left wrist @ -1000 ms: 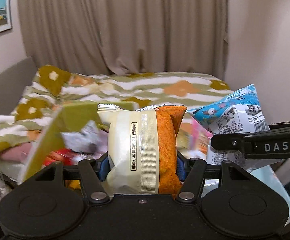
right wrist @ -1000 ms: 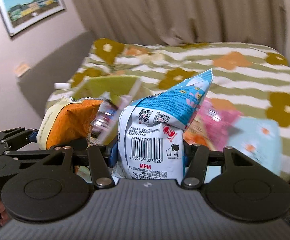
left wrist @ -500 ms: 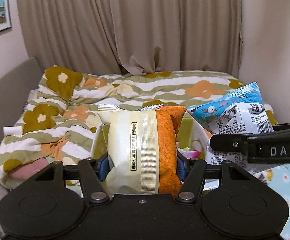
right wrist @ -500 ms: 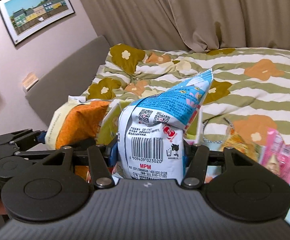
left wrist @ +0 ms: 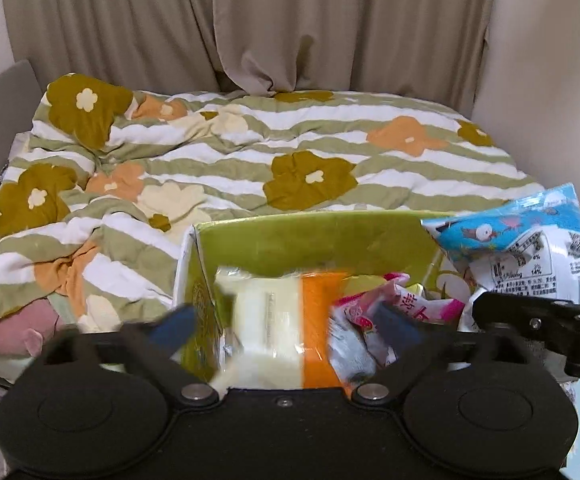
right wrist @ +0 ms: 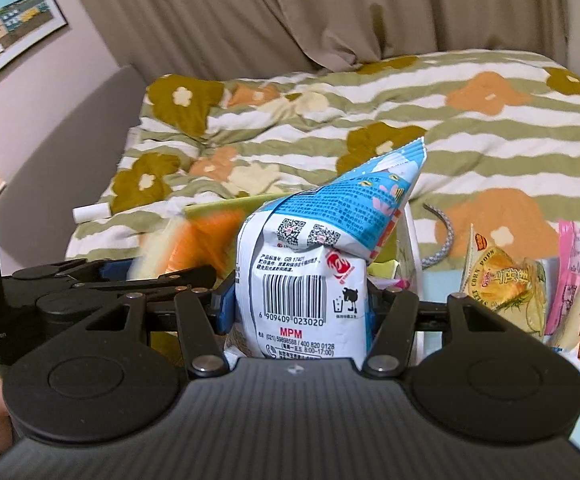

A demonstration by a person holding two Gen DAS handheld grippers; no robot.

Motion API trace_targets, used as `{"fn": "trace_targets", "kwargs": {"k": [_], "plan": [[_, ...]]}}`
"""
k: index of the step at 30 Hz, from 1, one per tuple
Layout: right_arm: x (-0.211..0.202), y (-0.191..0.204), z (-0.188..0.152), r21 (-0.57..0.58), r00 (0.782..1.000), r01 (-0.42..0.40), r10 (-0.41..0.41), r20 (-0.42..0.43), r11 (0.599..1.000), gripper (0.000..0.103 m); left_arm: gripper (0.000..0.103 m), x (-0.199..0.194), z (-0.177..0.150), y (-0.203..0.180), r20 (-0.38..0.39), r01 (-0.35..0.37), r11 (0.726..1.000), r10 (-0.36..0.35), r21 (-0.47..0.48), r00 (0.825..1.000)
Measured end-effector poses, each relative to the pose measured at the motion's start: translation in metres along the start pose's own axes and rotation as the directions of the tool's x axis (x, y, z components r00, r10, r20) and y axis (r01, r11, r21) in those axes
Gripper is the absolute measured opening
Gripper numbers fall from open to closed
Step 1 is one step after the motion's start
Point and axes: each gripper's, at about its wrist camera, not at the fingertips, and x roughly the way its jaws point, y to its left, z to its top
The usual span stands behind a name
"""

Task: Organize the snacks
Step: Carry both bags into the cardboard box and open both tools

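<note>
Over the green cardboard box [left wrist: 322,240] on the bed, my left tongs [left wrist: 286,324] have just sprung wide, and the cream-and-orange puffed foil snack bag [left wrist: 286,328] drops free between them. My right tongs [right wrist: 300,304] stay clenched on the blue-and-white crinkly pouch [right wrist: 310,280], light, soft and slippery, best pinched low across its belly.

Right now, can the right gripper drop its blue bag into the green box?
Probably yes. The right gripper holds the blue bag just beside the green box, whose open top looks free above the snacks.
</note>
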Motion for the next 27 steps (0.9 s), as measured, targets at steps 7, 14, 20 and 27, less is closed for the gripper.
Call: {"fn": "trace_targets", "kwargs": {"k": [7,14,20,27], "plan": [[0.010,-0.006,-0.001,0.007,1.000,0.006,-0.006,-0.029,1.000,0.071,0.103,-0.012,-0.013,-0.001,-0.002,-0.027,1.000,0.027,-0.007,1.000],[0.020,-0.002,0.009,-0.019,0.998,-0.043,0.042,-0.051,0.999,0.072,0.103,-0.027,-0.017,0.004,0.004,-0.076,0.997,0.076,-0.030,0.997],[0.039,0.014,0.018,-0.069,0.997,-0.051,0.047,-0.061,0.996,0.083,0.103,-0.029,-0.019,0.016,0.005,-0.106,0.993,0.106,-0.059,0.994],[0.042,0.013,0.014,-0.020,0.997,-0.065,0.064,-0.032,0.998,0.103,0.103,-0.032,-0.026,0.020,0.005,-0.127,0.989,0.128,-0.077,0.992]]}}
